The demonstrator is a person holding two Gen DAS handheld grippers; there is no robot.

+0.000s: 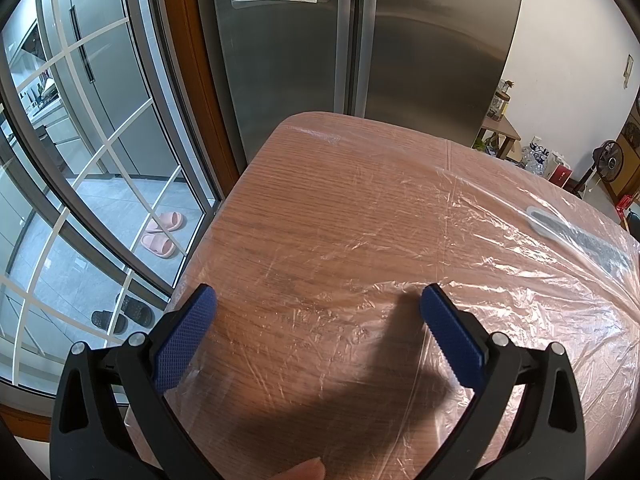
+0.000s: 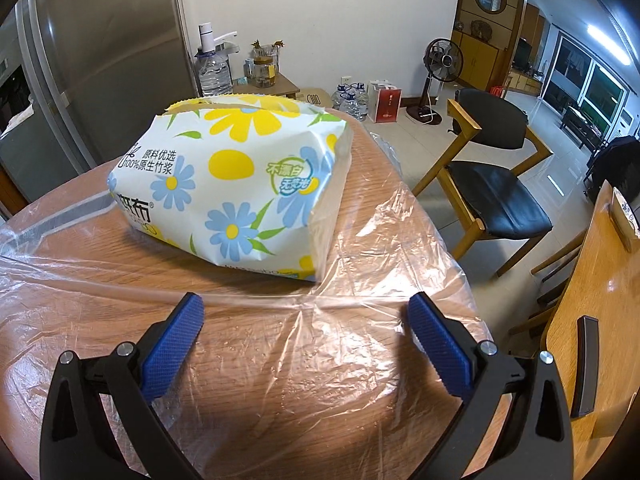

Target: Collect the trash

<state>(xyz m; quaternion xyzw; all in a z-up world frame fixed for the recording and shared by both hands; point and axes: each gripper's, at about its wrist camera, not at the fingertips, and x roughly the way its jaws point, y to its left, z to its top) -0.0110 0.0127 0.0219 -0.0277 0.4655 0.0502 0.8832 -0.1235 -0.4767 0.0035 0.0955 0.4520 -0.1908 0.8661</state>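
The right gripper [image 2: 302, 314] and left gripper [image 1: 318, 304] are held apart, empty, above the plastic bag [image 2: 352, 248], presumably for grasping.

I see a wood-grain table [image 1: 304, 200] with rounded corners. A clear plastic bag [image 2: 328, 352] lies flat and crinkled over most of its top, spreading past the right edge in my right view. A tissue pack [image 2: 236, 184], white with yellow and blue flowers, sits on the table at the far end; I cannot tell whether it rests on the plastic or inside it. In my left view the plastic [image 1: 500, 280] covers the right part of the top, and the left part is bare wood.
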